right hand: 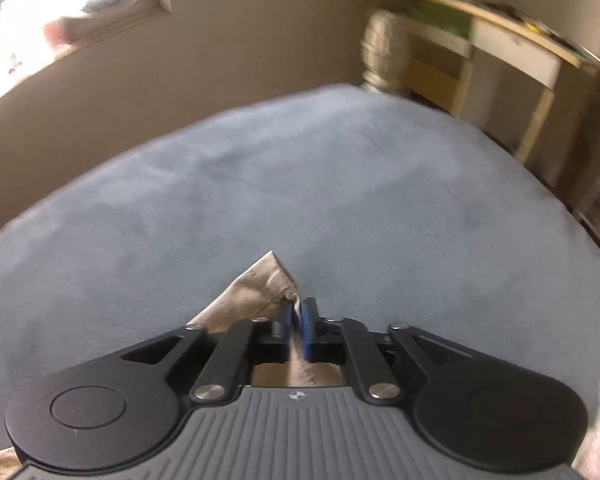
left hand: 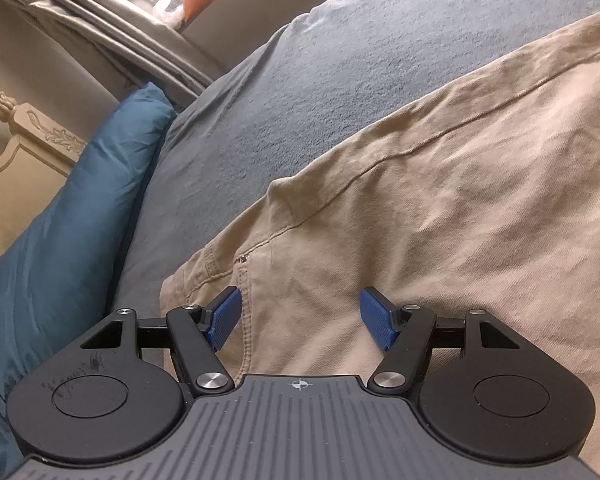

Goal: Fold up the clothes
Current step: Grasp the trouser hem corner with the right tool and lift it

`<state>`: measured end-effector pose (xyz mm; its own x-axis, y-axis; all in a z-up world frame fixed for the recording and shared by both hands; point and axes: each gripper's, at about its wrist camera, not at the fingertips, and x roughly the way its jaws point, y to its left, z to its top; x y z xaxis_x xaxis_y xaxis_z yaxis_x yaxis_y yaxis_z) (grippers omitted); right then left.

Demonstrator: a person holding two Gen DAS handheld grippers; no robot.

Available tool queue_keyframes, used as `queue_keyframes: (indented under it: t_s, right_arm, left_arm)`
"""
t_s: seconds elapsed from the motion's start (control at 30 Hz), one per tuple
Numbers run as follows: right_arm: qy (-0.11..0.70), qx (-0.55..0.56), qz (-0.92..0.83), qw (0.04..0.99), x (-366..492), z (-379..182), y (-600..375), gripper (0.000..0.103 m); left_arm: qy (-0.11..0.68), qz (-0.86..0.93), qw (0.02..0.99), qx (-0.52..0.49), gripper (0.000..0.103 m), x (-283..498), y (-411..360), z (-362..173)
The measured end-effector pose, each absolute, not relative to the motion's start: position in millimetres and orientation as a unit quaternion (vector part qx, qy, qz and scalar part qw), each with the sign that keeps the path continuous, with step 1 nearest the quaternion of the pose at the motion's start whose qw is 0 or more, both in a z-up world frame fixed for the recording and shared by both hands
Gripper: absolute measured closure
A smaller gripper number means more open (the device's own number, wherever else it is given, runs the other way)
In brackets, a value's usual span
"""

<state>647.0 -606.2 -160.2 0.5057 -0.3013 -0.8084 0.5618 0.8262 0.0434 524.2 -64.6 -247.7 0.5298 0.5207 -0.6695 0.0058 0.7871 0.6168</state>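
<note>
The right gripper (right hand: 299,322) has its blue ribbed pads (right hand: 309,326) close together with a thin fold of tan cloth between them; the picture is blurred, so whether the pads press on the cloth cannot be told. A pointed corner of the trousers (right hand: 260,286) sticks up just beyond the tips, low in the middle of the frame, over the grey-blue blanket (right hand: 300,184). The gripper tilts down toward the bed.

The left gripper (left hand: 300,318) stands wide apart, its blue pads (left hand: 226,320) holding nothing, angled down over the trousers (left hand: 440,220). The trousers are tan twill, creased, with stitched seams, a pocket edge and a small rivet, lying flat on the fuzzy blanket (left hand: 320,80) across the right and lower frame. A teal pillow (left hand: 68,220) leans at the left edge beside a carved cream headboard (left hand: 28,132).
</note>
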Motion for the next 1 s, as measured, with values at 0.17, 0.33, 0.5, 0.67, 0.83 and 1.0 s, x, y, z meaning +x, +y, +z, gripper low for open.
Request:
queue_keyframes:
  t_s: [0.17, 0.33, 0.5, 0.67, 0.83, 1.0]
  right_arm:
    - [0.354, 0.286, -0.245, 0.856, 588, -151, -629, 0.061]
    - [0.432, 0.419, -0.146, 0.786, 527, -180, -613, 0.061]
    - [0.47, 0.506, -0.138, 0.71, 497, -242, -587, 0.062]
    - [0.41, 0.579, -0.135, 0.692, 492, -262, -587, 0.101]
    - [0.383, 0.537, -0.141, 0.738, 476, -212, -577, 0.101]
    - [0.388, 0.497, -0.178, 0.756, 458, -187, -574, 0.101]
  left_arm:
    - [0.459, 0.155, 0.827, 0.284, 0.037, 523, -64, -247]
    - [0.455, 0.153, 0.831, 0.279, 0.037, 521, -62, -248]
    - [0.458, 0.151, 0.829, 0.282, 0.037, 523, -62, -247]
    - [0.457, 0.151, 0.83, 0.283, 0.037, 523, -62, -247]
    - [0.462, 0.153, 0.83, 0.273, 0.037, 524, -61, -245]
    - [0.466, 0.151, 0.828, 0.272, 0.037, 525, -61, -244]
